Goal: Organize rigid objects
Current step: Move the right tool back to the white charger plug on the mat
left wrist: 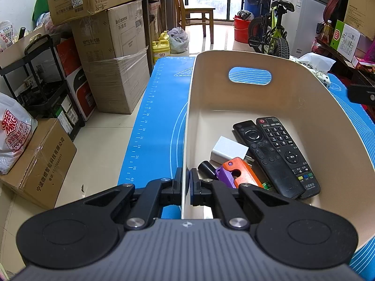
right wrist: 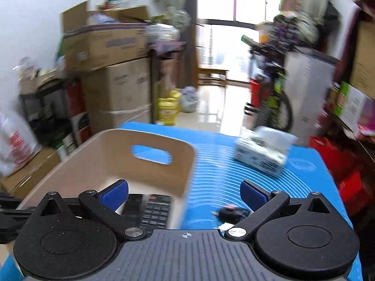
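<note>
A cream bin (left wrist: 234, 98) with a handle cutout stands on the blue mat (left wrist: 159, 117). My left gripper (left wrist: 186, 175) is shut on the bin's left wall, one pad outside and one inside. In the bin lie a black button remote (left wrist: 284, 149), a slimmer black remote (left wrist: 260, 149), a white adapter (left wrist: 228, 151) and an orange and purple toy (left wrist: 243, 173). In the blurred right wrist view my right gripper (right wrist: 184, 195) is open wide above the bin's (right wrist: 105, 159) right wall, with nothing between its pads. A small black object (right wrist: 230, 212) lies on the mat just right of the bin.
A white tissue box (right wrist: 260, 154) sits on the mat at the far right. Stacked cardboard boxes (left wrist: 112, 46) and a black rack (left wrist: 39, 89) stand on the floor to the left. A child's bicycle (left wrist: 271, 30) and a red bucket (left wrist: 240, 29) stand beyond the table.
</note>
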A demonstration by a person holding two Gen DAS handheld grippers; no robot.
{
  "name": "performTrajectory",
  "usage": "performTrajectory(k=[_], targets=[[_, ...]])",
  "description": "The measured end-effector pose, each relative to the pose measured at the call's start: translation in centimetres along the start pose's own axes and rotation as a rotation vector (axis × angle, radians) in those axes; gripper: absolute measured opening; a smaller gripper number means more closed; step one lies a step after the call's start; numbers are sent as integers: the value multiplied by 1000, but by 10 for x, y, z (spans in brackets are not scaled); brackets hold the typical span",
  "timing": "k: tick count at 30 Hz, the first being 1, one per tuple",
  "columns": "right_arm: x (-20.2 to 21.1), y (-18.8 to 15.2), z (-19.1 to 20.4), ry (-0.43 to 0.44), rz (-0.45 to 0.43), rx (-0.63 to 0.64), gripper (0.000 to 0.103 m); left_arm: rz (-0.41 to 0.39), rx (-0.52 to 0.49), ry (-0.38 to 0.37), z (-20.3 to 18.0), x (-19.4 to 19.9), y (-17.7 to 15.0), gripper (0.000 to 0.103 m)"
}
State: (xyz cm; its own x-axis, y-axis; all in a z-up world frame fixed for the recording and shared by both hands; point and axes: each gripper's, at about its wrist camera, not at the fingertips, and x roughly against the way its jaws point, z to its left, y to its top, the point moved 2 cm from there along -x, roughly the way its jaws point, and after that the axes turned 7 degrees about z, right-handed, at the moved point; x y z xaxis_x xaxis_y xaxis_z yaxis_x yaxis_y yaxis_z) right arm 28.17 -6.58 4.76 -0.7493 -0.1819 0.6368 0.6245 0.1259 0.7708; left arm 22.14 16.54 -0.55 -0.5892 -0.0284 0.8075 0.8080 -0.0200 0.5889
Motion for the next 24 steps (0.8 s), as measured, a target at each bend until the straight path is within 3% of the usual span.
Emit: performTrajectory(k=[4,10,20,24], targets=[[-11,-9,-40,-35,33,-100,100,0,0,1,0,0,0,6],[-35,-27,-74,-115,71,-126,100,0,-1,1,0,0,0,6],[-80,-52,-88,-168,99,-122,100,0,-2,4,4,0,1,6],[-95,-57,-89,-169,102,-130,92,0,-2,3,3,0,1,6]])
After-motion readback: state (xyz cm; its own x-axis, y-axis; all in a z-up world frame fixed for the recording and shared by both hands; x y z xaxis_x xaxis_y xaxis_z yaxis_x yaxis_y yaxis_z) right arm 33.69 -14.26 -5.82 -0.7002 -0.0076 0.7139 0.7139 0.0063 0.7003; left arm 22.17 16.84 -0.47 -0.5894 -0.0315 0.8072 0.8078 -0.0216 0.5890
